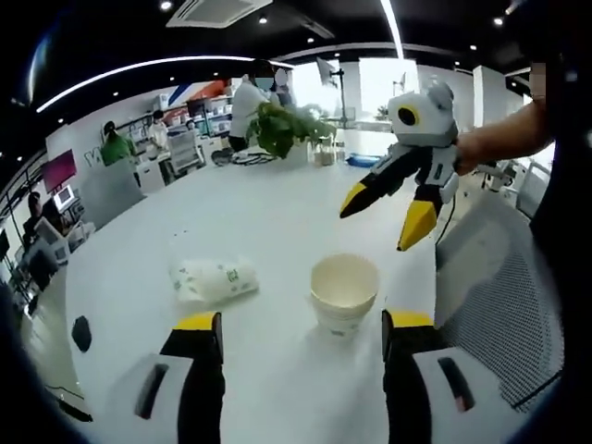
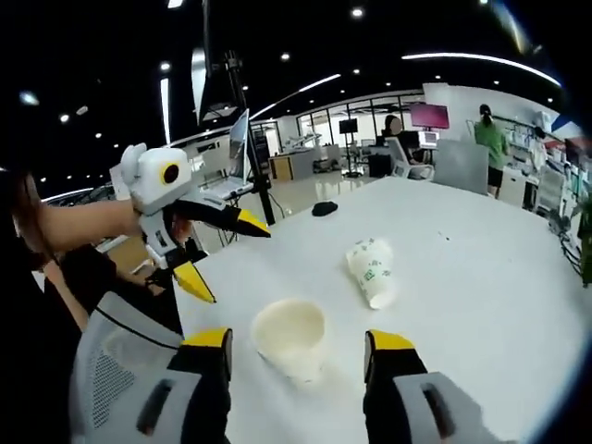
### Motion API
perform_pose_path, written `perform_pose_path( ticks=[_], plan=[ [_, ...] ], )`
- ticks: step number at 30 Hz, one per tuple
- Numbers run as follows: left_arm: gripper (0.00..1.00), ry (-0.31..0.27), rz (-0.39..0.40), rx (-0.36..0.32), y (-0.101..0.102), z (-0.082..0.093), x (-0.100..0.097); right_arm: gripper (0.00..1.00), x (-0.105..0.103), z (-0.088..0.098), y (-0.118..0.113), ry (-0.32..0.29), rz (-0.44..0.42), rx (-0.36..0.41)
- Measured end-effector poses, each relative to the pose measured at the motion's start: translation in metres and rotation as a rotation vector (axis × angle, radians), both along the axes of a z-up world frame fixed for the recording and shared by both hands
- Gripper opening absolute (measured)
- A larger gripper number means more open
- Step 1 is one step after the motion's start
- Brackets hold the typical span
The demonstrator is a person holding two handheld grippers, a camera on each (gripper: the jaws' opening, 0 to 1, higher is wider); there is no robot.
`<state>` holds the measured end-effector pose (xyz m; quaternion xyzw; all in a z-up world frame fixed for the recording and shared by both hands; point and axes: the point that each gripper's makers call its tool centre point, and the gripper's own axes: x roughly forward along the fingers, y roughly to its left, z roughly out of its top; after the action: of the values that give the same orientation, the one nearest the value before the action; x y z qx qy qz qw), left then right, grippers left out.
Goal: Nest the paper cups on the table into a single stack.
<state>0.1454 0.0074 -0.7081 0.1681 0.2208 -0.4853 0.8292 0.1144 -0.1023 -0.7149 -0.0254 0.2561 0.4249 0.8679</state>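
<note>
Left gripper view: upright paper cup standing on the white table, mouth up, between the spread jaws of the left gripper and a little ahead of them; jaws released, grasping nothing. Second cup lying on its side to the left, printed wall up, near the upright one but not touching. Right gripper hanging above the table beyond the upright cup, yellow tips apart, nothing between them.

Right gripper view: same upright cup between the open jaws of the right gripper, fallen cup farther off, left gripper hovering at left, a chair back at the table's near edge.

Probably very light, thin-walled, easy to dent or tip; likely to skid on the smooth top. Best taken across the stiffer rolled rim with a gentle squeeze; for the fallen cup, near the mouth, then turned upright and dropped into the standing one
</note>
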Motion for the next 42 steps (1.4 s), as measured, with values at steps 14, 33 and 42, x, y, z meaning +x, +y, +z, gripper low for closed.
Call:
perform_pose_path(
  ticks=[14,33,42],
  plan=[
    [0.66,-0.06,-0.134,0.095,-0.015,-0.011,0.052,0.8,-0.013,-0.011,-0.034,-0.011,-0.092,0.017],
    [0.63,-0.085,-0.277,0.201,-0.037,-0.044,0.11,1.0,-0.022,-0.027,-0.049,-0.025,-0.165,0.004],
    [0.54,-0.031,-0.223,0.248,-0.028,-0.066,0.138,0.98,-0.023,-0.037,-0.052,0.014,-0.204,0.014]
  ],
)
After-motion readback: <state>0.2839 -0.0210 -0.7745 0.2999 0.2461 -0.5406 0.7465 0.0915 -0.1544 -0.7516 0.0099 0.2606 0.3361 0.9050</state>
